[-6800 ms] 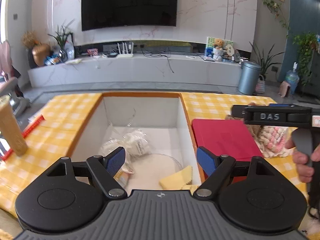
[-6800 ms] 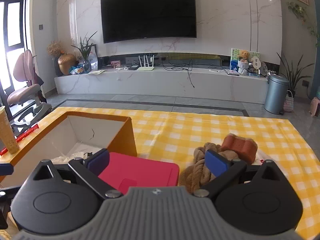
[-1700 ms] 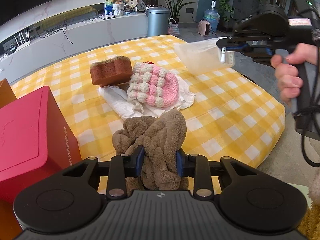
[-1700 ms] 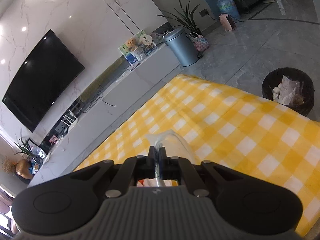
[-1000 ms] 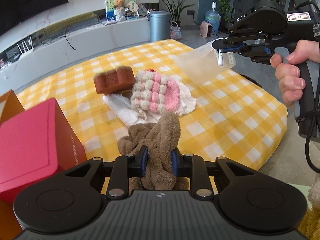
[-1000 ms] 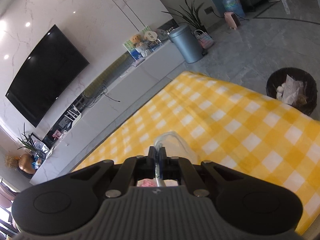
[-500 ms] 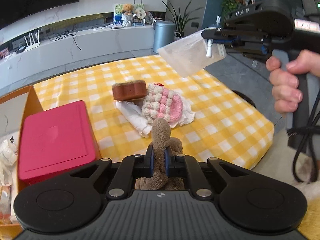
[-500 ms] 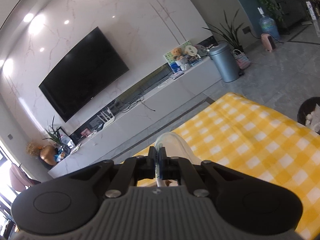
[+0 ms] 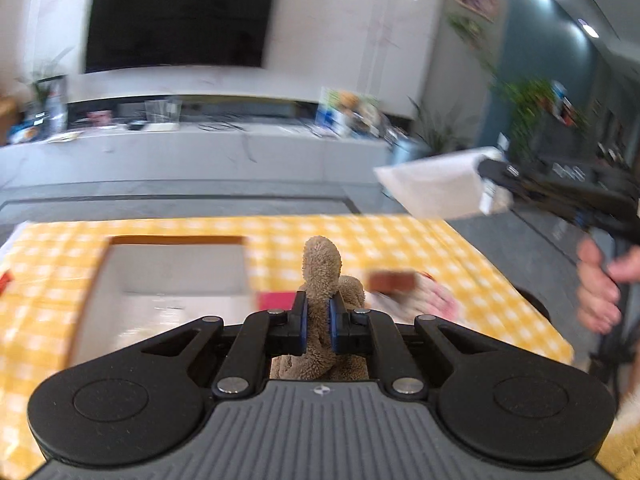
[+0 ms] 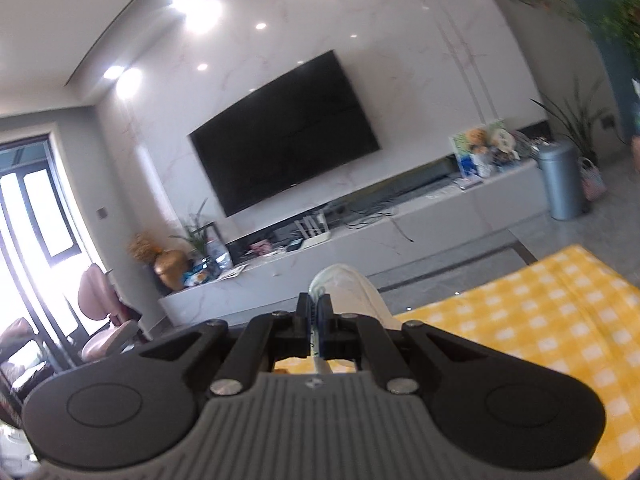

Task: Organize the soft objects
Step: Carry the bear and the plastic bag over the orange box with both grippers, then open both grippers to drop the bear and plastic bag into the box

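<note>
My left gripper [image 9: 318, 318] is shut on a brown fuzzy plush cloth [image 9: 322, 264] and holds it raised above the yellow checked table [image 9: 360, 236]. My right gripper [image 10: 316, 320] is shut on a clear plastic zip bag [image 10: 352, 288], held high in the air. In the left wrist view the bag [image 9: 436, 192] hangs at upper right from that gripper. The open white-lined box [image 9: 168, 276] lies ahead left. A brown sponge [image 9: 392, 280] and a pink-and-white knitted piece [image 9: 436, 300] lie on the table, blurred.
A red box lid [image 9: 276, 300] sits just right of the open box. The table's right edge [image 9: 520, 288] drops to the floor. A TV wall and low cabinet stand beyond the table.
Both grippers have risen and swung left. The left now faces the open box with the plush cloth lifted. The right carries the bag higher, facing the TV wall.
</note>
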Demonstrator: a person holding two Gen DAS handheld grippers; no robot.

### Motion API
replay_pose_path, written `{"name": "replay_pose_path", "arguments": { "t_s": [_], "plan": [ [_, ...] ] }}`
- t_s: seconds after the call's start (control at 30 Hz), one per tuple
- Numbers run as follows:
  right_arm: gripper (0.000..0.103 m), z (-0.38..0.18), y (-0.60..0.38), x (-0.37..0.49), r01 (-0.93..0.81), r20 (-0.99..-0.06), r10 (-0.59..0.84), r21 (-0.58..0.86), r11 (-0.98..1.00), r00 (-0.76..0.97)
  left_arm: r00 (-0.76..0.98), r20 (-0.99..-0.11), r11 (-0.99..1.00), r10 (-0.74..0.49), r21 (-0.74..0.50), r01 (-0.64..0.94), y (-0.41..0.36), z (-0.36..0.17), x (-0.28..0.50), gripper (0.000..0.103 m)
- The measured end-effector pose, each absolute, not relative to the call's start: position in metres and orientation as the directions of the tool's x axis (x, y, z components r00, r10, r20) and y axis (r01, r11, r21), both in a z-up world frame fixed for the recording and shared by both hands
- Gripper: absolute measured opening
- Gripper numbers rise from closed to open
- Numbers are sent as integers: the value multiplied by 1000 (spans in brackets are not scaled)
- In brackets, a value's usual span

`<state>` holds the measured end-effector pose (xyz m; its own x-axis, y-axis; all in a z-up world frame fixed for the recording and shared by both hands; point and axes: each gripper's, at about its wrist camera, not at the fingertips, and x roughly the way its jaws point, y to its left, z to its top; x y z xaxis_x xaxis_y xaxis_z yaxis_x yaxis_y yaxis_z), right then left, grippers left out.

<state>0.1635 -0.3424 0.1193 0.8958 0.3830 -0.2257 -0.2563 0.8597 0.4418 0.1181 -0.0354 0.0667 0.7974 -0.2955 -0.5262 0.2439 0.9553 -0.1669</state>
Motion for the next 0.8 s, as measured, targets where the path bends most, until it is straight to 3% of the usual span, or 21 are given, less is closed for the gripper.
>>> {"name": "replay_pose_path", "arguments": {
  "t_s": [0.23,0.57,0.67,0.8],
  "plan": [
    [0,123,-260,167,-371,-263,464,336,866,846,829,-502,947,-247,-305,97,39,54,132,11],
    [0,77,-148,201,-485,-377,526,205,850,763,819,-528,914,-223,-406,-13,105,36,138,11],
    [0,55,-113,208,-500,-416,486,83,862,769,813,-531,912,-240,-410,2,108,33,134,11],
    [0,17,-91,234,-459,-518,405,27,888,753,807,-532,910,-257,-414,16,107,31,133,11]
  ]
}}
